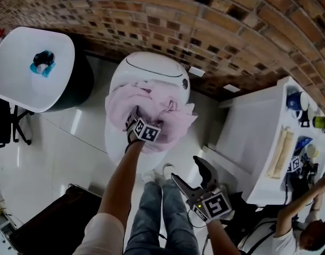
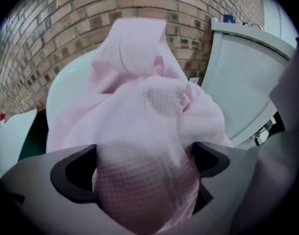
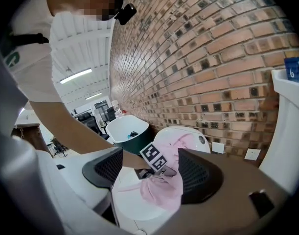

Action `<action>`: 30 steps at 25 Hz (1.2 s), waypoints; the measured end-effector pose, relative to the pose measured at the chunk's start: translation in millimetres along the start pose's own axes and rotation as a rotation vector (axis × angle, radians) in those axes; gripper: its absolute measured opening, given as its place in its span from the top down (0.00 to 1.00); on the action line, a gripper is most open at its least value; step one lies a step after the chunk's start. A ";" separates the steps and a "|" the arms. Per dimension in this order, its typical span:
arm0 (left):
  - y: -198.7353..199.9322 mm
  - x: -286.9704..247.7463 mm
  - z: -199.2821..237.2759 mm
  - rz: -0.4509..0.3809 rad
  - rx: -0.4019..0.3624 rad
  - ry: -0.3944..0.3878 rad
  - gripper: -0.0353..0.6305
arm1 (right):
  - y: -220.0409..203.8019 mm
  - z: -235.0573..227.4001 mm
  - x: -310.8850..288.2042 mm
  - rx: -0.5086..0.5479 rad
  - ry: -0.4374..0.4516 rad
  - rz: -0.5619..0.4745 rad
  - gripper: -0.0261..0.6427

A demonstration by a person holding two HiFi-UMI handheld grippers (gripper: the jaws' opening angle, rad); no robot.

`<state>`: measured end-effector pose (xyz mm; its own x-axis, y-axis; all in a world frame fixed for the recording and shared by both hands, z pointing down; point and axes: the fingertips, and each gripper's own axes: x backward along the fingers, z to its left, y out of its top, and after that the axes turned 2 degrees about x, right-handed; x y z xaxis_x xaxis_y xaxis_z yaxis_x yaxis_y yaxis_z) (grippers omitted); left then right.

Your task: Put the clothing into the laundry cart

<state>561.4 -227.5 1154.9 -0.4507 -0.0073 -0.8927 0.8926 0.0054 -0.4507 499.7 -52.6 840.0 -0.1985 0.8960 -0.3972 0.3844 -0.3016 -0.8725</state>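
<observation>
The left gripper (image 2: 145, 163) points down into the pink garment (image 1: 170, 108). Its jaws stand at full width, with a bunched fold of the waffle-textured cloth lying between them, not clamped. The garment is heaped on top of the white laundry cart (image 1: 151, 62), which stands against the brick wall (image 1: 205, 31), and one edge spills over the rim. The right gripper (image 1: 188, 170) hangs nearer the person, well apart from the cart, with its jaws wide and nothing between them.
</observation>
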 end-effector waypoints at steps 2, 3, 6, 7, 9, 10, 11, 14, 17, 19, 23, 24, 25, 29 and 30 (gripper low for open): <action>-2.1 -24.2 -1.9 0.036 0.049 -0.045 0.04 | -8.9 -2.6 -2.1 -0.002 -0.009 0.012 0.41; -1.1 -30.9 -1.6 0.037 0.068 -0.059 0.04 | -12.4 -4.0 -4.0 -0.004 -0.016 0.017 0.41; 3.8 -35.6 -0.7 0.020 0.082 -0.058 0.04 | -14.1 -6.0 -6.4 -0.008 -0.027 0.020 0.41; 4.8 -34.8 -3.2 0.024 0.082 -0.063 0.07 | -12.7 -6.4 -5.5 -0.007 -0.028 0.021 0.41; 6.9 -29.5 -7.4 0.046 0.098 -0.079 0.26 | -6.2 -6.6 -3.4 -0.003 -0.030 0.018 0.41; 7.9 -24.3 -7.7 0.058 0.111 -0.089 0.41 | -0.6 -6.4 -2.3 -0.002 -0.033 0.009 0.41; 8.7 -16.9 -7.1 0.067 0.127 -0.103 0.54 | 6.1 -5.7 -0.7 -0.003 -0.036 -0.002 0.41; 12.9 26.2 2.0 0.057 0.220 -0.129 0.80 | 29.0 -1.4 7.3 -0.014 -0.048 -0.038 0.41; 33.2 80.0 2.4 -0.056 0.316 -0.162 0.83 | 55.5 1.3 18.6 -0.029 -0.062 -0.078 0.41; 51.0 122.9 -0.8 -0.162 0.329 -0.161 0.83 | 78.1 5.1 28.6 -0.043 -0.071 -0.117 0.41; 105.3 249.5 -14.1 -0.420 0.342 -0.160 0.84 | 138.1 23.1 51.9 -0.029 -0.064 -0.208 0.41; 117.4 284.5 -17.2 -0.483 0.343 -0.164 0.84 | 155.7 29.3 58.9 -0.018 -0.057 -0.232 0.41; 130.4 322.3 -19.5 -0.545 0.344 -0.160 0.84 | 173.6 36.2 66.4 -0.004 -0.048 -0.257 0.41; 168.9 468.3 -22.5 -0.777 0.344 -0.113 0.84 | 244.8 66.9 99.8 0.089 -0.025 -0.370 0.41; 175.8 503.6 -22.8 -0.831 0.347 -0.099 0.84 | 261.6 74.9 108.8 0.117 -0.024 -0.400 0.41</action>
<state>491.2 -207.5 626.0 -0.9624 0.0397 -0.2687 0.2397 -0.3416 -0.9088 511.1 -58.5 547.3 -0.3326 0.9427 -0.0260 0.1677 0.0320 -0.9853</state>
